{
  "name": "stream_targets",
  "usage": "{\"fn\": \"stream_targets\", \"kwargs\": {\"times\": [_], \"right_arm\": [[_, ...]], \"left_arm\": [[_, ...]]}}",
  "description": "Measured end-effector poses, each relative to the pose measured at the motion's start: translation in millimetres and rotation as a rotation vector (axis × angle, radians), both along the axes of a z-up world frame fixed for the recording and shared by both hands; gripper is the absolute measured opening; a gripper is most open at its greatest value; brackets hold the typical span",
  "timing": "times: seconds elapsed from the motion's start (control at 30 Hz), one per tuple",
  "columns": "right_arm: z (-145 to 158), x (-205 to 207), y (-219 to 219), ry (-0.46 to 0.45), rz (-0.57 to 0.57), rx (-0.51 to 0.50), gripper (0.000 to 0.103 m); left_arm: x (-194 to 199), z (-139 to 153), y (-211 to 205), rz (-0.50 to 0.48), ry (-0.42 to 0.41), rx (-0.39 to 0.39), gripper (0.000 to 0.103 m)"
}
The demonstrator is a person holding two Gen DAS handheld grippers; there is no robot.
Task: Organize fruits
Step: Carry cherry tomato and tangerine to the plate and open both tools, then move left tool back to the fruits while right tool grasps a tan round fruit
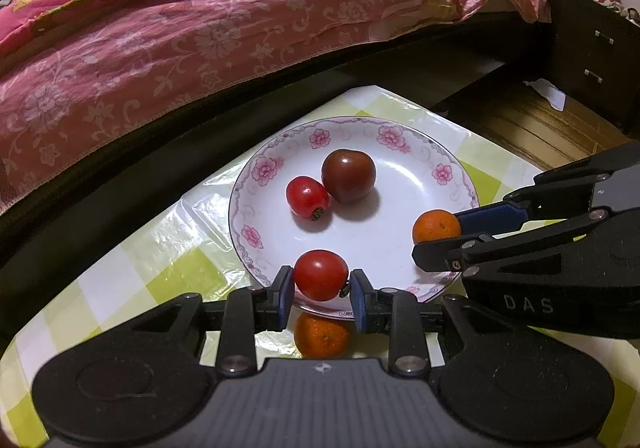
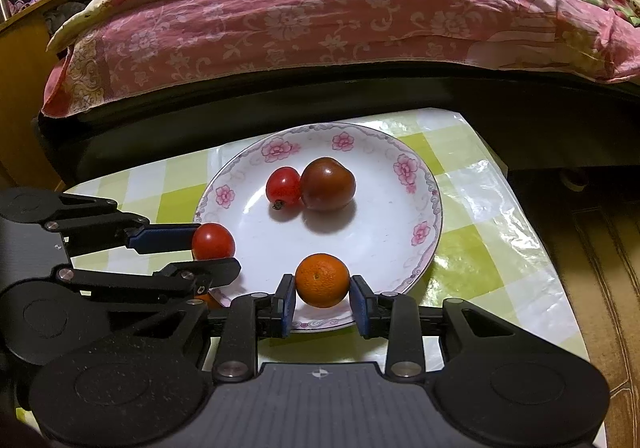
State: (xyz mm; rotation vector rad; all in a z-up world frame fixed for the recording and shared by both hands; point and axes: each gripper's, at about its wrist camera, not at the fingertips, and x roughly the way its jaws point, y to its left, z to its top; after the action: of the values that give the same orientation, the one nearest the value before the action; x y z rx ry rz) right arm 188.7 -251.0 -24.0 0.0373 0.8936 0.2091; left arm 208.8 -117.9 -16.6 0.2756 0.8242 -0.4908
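Left wrist view: my left gripper (image 1: 321,280) had its fingers (image 1: 282,290) apart around a red tomato (image 1: 320,274) sitting at the near rim of the floral plate (image 1: 404,232); left pad looked touching, right pad had a sliver of gap, so not a firm clamp as far as I could tell. A small tomato (image 1: 306,197) and a dark tomato (image 1: 348,175) sat touching mid-plate. A second orange (image 1: 322,334) lay on the desk (image 1: 120,280) just below the rim, under my fingers. Right wrist view: my right gripper (image 2: 322,290) bracketed an orange (image 2: 322,280) at the plate's near edge, fingers (image 2: 286,298) apart with visible gaps both sides, so loose. Bed (image 2: 320,28) behind the desk. My read: both hands were at the drop-off step, fruit resting on the plate. Next move would call for backing both sets of fingers straight out without nudging the round fruit, then going for the orange on the desk.
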Motion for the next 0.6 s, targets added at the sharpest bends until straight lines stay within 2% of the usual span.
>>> {"fn": "stream_targets", "kwargs": {"times": [0.6], "right_arm": [[6.0, -2.6, -2.4, -0.010, -0.011, 0.005, 0.034]], "left_arm": [[-1.0, 1.2, 2.9, 0.014, 0.008, -0.004, 0.043]]}}
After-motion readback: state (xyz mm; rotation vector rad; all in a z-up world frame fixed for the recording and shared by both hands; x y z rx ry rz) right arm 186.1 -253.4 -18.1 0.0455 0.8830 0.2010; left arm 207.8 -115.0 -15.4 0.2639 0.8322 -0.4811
